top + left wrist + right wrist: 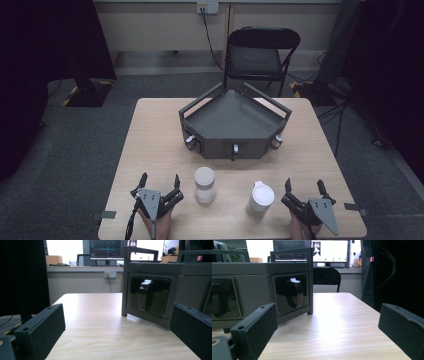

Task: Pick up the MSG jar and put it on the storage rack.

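Note:
A dark grey angular tray unit (235,122) with black handles on its front faces stands in the middle of the wooden table (150,135). In front of it stand a white jar with a beige lid (204,185) and a white lidded cup (260,200). My left gripper (159,181) rests open near the table's front left, to the left of the jar. My right gripper (304,186) rests open at the front right, beside the cup. In the left gripper view a handle (145,295) of the unit faces me; in the right gripper view another handle (294,293) does.
A black folding chair (260,55) stands behind the table. Dark stands and cables lie on the floor at both sides. Bare tabletop lies between my grippers and the tray unit, and to the unit's left and right.

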